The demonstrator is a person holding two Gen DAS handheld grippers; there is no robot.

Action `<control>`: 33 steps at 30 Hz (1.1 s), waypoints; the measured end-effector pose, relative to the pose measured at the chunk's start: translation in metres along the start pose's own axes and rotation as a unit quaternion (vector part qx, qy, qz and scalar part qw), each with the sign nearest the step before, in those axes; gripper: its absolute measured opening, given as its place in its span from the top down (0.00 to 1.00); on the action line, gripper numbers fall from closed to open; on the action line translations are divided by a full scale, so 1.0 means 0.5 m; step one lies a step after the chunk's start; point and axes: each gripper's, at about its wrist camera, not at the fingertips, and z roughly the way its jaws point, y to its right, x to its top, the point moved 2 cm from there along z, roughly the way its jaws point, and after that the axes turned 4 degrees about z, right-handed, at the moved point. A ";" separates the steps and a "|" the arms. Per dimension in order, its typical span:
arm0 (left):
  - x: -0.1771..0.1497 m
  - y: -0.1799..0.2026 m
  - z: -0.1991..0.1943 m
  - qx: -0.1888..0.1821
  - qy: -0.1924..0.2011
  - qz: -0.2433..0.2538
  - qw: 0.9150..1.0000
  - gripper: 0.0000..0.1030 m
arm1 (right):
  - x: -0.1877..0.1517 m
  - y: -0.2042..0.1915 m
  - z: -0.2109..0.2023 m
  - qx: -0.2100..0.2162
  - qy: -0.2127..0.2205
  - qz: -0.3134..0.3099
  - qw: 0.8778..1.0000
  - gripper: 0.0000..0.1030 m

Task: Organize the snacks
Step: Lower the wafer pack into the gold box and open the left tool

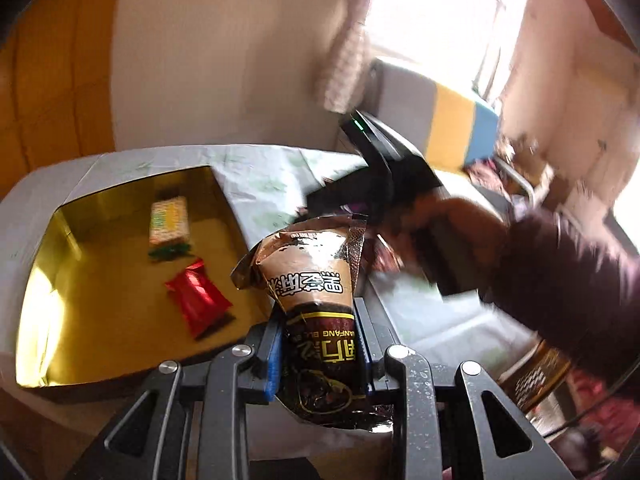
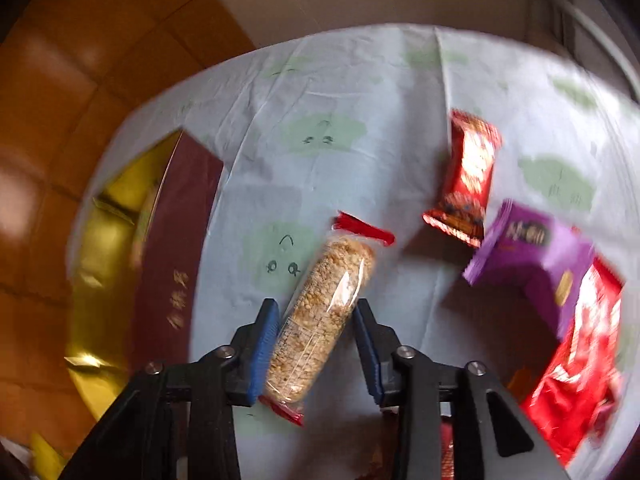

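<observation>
My left gripper (image 1: pixel 318 336) is shut on a brown snack packet (image 1: pixel 316 292) and holds it above the table beside the gold-lined box (image 1: pixel 100 344). In the box lie a red packet (image 1: pixel 198 298) and a clear grain bar with a green end (image 1: pixel 168 222). My right gripper (image 2: pixel 316 340) is shut on a clear-wrapped grain bar with red ends (image 2: pixel 324 312) and holds it tilted over the pale tablecloth (image 2: pixel 352 92). On the cloth lie a red packet (image 2: pixel 468 176), a purple packet (image 2: pixel 532 256) and a large red packet (image 2: pixel 580 368). The right gripper and hand show blurred in the left wrist view (image 1: pixel 384 168).
The box shows at the left in the right wrist view, with its maroon wall (image 2: pixel 176 248) and gold inside (image 2: pixel 100 264). An orange tiled floor (image 2: pixel 60 120) lies beyond the table edge. A bright window (image 1: pixel 440 12) and a striped seat (image 1: pixel 452 124) stand at the back.
</observation>
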 end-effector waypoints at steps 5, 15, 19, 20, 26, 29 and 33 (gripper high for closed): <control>0.042 -0.119 -0.015 0.062 -0.003 -0.073 0.995 0.71 | -0.019 -0.020 -0.004 -0.014 0.005 -0.043 0.999 0.67; 0.049 -0.312 0.094 0.131 -0.131 -0.165 0.969 0.71 | -0.029 -0.019 0.002 -0.021 0.001 -0.067 0.998 0.67; 0.043 -0.325 0.138 0.134 -0.158 -0.174 0.963 0.71 | -0.033 -0.019 0.012 -0.030 0.000 -0.073 0.997 0.67; 0.039 -0.333 0.148 0.136 -0.163 -0.177 0.961 0.71 | -0.034 -0.021 0.012 -0.032 0.000 -0.074 0.997 0.67; 0.035 -0.322 0.201 0.130 -0.187 -0.173 0.958 0.70 | -0.035 -0.013 0.008 -0.023 -0.004 -0.064 0.998 0.67; 0.034 -0.312 0.213 0.131 -0.189 -0.167 0.959 0.70 | -0.031 -0.011 0.009 -0.022 -0.006 -0.054 0.998 0.67; 0.032 -0.299 0.213 0.129 -0.187 -0.163 0.960 0.67 | -0.030 -0.013 0.000 -0.032 -0.001 -0.053 0.998 0.67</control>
